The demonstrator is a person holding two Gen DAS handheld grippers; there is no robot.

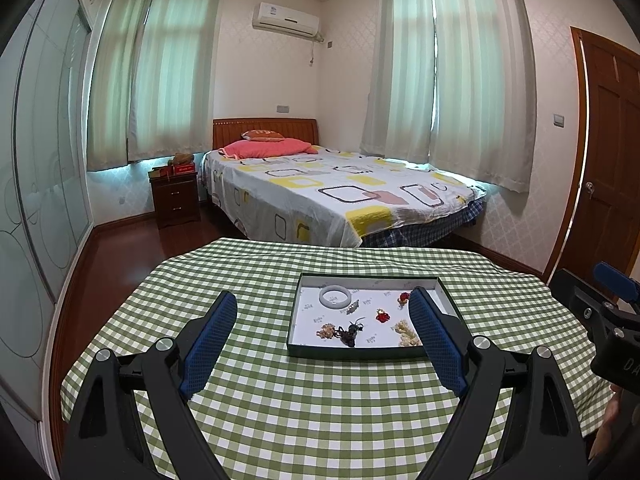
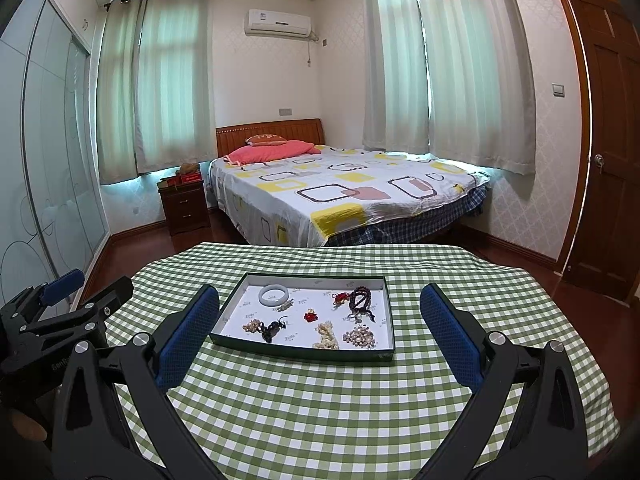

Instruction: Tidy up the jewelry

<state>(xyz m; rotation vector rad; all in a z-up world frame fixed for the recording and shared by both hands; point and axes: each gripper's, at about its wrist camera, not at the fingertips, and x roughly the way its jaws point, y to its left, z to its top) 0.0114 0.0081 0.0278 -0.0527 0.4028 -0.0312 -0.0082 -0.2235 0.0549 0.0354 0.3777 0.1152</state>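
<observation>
Tray (image 2: 384,354): centre frame, ahead of right gripper (image 2: 320,312), long axis sideways.
Left gripper (image 1: 324,312): tray off right.
Tongs: both spread wide, holding nothing.

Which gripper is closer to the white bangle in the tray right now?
Left, though only slightly. The left gripper hangs open just short of the tray's near-left side, where the white bangle lies. The right gripper hangs open, centred on the tray's near edge.
</observation>
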